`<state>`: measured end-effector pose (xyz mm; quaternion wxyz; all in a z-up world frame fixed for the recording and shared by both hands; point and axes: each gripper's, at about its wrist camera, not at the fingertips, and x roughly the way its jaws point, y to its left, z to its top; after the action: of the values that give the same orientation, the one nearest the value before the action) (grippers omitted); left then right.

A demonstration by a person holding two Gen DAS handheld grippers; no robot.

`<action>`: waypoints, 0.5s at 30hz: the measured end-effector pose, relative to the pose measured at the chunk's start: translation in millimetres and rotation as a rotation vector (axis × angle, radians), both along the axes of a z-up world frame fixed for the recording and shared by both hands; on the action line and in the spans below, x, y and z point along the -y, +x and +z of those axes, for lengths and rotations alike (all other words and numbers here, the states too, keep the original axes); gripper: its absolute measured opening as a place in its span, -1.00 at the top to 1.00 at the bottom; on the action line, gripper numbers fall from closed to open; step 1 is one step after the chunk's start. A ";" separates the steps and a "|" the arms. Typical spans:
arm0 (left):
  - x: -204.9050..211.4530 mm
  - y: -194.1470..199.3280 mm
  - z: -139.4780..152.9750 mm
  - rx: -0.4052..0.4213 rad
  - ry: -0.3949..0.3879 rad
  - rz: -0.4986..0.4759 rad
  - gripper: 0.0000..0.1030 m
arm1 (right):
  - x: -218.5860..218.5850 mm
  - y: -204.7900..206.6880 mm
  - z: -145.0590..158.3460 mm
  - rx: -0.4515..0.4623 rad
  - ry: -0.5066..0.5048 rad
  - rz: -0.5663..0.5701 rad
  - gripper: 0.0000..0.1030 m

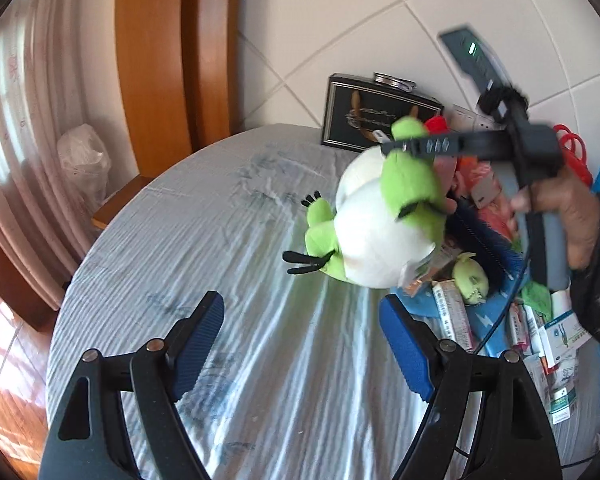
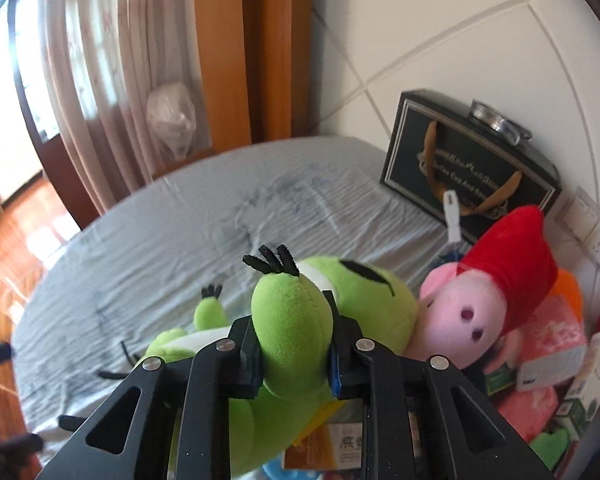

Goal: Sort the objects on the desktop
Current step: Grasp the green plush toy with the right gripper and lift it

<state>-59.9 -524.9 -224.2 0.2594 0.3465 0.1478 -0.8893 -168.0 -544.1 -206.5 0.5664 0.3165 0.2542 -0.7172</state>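
A green and white plush frog (image 1: 380, 220) hangs above the table, held by one limb. My right gripper (image 2: 294, 354) is shut on that green limb (image 2: 292, 320); the gripper also shows in the left wrist view (image 1: 420, 146), blurred, above the frog. My left gripper (image 1: 302, 340) is open and empty over the pale blue tablecloth (image 1: 220, 260), below and left of the frog. A pink plush pig with a red hat (image 2: 488, 292) lies just right of the frog.
A black gift box (image 1: 376, 116) stands against the tiled wall at the back. A heap of small boxes, packets (image 1: 540, 328) and a small green plush (image 1: 472, 278) covers the table's right side. Red scissors (image 1: 576, 148) lie far right. Curtains and a wooden frame stand left.
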 end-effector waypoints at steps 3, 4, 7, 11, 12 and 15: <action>-6.9 -13.3 -2.4 0.001 -0.006 -0.036 -0.55 | -25.7 -6.8 36.2 -0.014 -0.063 -0.022 0.56; -8.6 -17.8 -3.5 0.000 -0.006 -0.050 -0.55 | -33.6 -8.6 46.1 -0.022 -0.078 -0.031 0.56; -15.4 -33.9 -9.3 -0.001 0.021 -0.094 -0.55 | -67.6 -18.7 81.8 -0.058 -0.120 -0.075 0.56; -35.7 -71.5 -27.7 0.004 0.085 -0.177 -0.55 | -127.4 -33.0 124.0 -0.118 -0.163 -0.179 0.56; -44.7 -83.9 -33.9 0.003 0.098 -0.201 -0.55 | -145.6 -37.0 133.8 -0.132 -0.176 -0.206 0.56; -74.5 -124.9 -60.1 0.057 0.114 -0.260 -0.55 | -187.5 -46.9 153.8 -0.170 -0.196 -0.279 0.56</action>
<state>-184.8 -450.3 -284.2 0.1258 0.4020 0.1447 -0.8953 -214.9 -356.6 -52.7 0.4661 0.2304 0.1836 -0.8343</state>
